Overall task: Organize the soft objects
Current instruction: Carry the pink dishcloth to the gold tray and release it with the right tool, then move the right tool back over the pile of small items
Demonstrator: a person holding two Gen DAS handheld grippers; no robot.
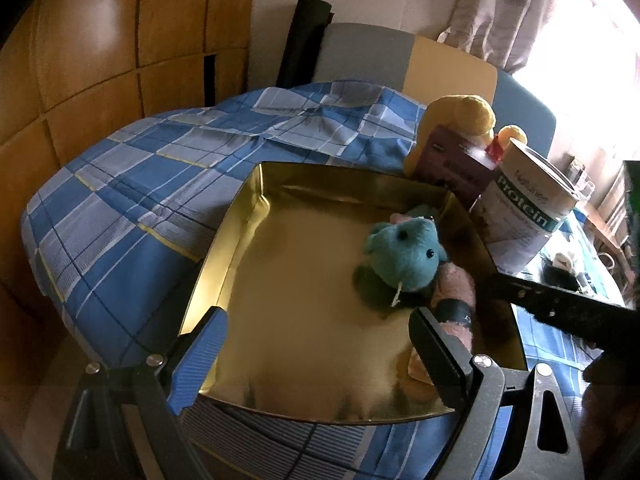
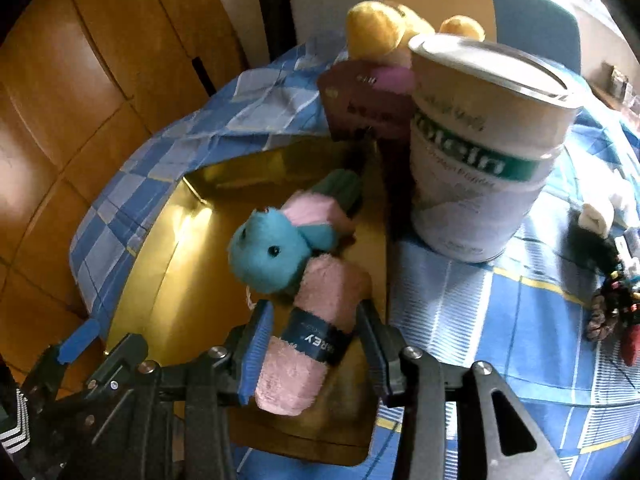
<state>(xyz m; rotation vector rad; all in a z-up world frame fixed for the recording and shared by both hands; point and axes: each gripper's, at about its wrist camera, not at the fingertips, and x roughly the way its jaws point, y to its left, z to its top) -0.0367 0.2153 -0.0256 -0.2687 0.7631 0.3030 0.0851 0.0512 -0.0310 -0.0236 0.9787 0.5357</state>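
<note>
A gold box [image 1: 240, 216] lies open on the blue checked bedcover. A teal plush toy [image 1: 404, 256] rests inside it at the right, also seen in the right wrist view [image 2: 268, 256]. A pink rolled towel with a dark band [image 2: 312, 336] lies beside the plush, between the fingers of my right gripper [image 2: 316, 344], whose jaws stand apart around it. A second pink and green roll [image 2: 328, 200] lies behind the plush. My left gripper [image 1: 320, 352] is open over the near edge of the box, holding nothing.
A white protein can [image 2: 484, 148] and a dark purple carton [image 2: 360, 104] stand right of the box. A yellow plush [image 2: 380, 28] sits behind them. Hair ties and small items [image 2: 612, 300] lie at the far right. A wooden headboard [image 1: 100, 40] rises on the left.
</note>
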